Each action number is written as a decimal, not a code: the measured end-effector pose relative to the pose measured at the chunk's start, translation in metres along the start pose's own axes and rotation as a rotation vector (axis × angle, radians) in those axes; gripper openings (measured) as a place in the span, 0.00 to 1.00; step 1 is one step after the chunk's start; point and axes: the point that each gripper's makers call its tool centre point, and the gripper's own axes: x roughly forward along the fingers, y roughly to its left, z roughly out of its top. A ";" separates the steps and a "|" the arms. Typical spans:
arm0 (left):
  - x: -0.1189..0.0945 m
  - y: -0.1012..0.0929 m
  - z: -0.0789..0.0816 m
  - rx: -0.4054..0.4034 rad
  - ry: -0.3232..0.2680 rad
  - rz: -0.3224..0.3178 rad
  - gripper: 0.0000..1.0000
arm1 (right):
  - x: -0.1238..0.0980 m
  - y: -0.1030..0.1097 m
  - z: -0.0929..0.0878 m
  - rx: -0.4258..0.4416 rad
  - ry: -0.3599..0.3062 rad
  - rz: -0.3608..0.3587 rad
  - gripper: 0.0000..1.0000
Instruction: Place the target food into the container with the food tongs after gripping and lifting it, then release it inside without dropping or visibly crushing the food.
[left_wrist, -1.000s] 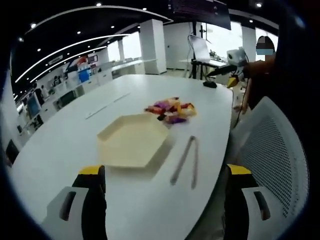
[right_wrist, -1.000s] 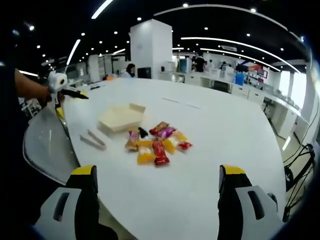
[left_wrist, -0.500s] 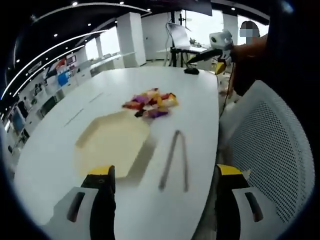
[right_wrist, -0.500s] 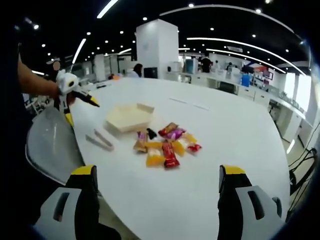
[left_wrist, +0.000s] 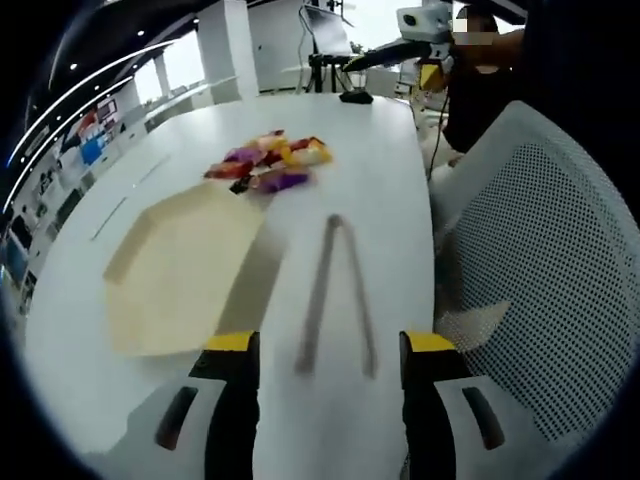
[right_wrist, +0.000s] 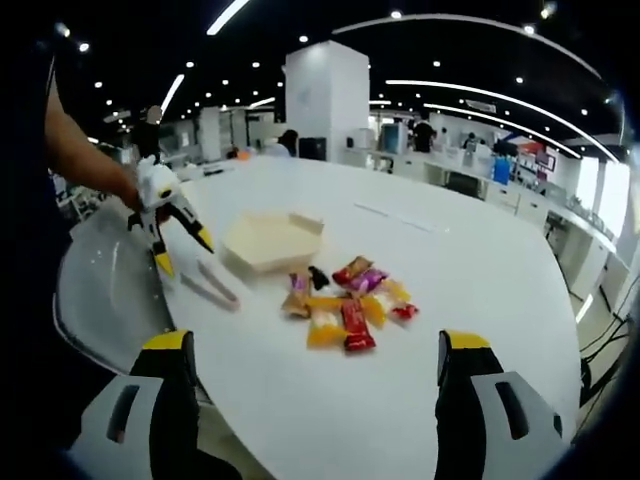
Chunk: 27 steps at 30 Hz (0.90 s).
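Metal food tongs lie flat on the white table, just ahead of my left gripper, which is open and hovers low over them. A pale hexagonal container sits to their left, and a heap of wrapped snacks lies beyond it. From the right gripper view, the left gripper hangs over the tongs, beside the container. The snacks lie ahead of my right gripper, which is open and well short of them.
A white mesh chair stands against the table's near edge, also seen as the chair on the left. The person's arm reaches in. Desks and people fill the office beyond the table's far side.
My left gripper has dropped and moved forward toward the tongs, which now lie between its jaws' line. The right gripper has barely shifted.
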 end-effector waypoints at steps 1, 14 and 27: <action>0.002 0.000 -0.001 -0.009 0.001 -0.003 0.54 | 0.000 0.001 0.002 0.006 0.001 0.003 0.99; 0.018 -0.001 -0.007 -0.039 0.007 0.005 0.31 | 0.000 -0.001 0.004 0.049 0.029 -0.003 0.75; 0.019 -0.002 -0.004 -0.009 -0.004 0.005 0.17 | -0.001 0.000 0.004 0.060 0.037 -0.003 0.75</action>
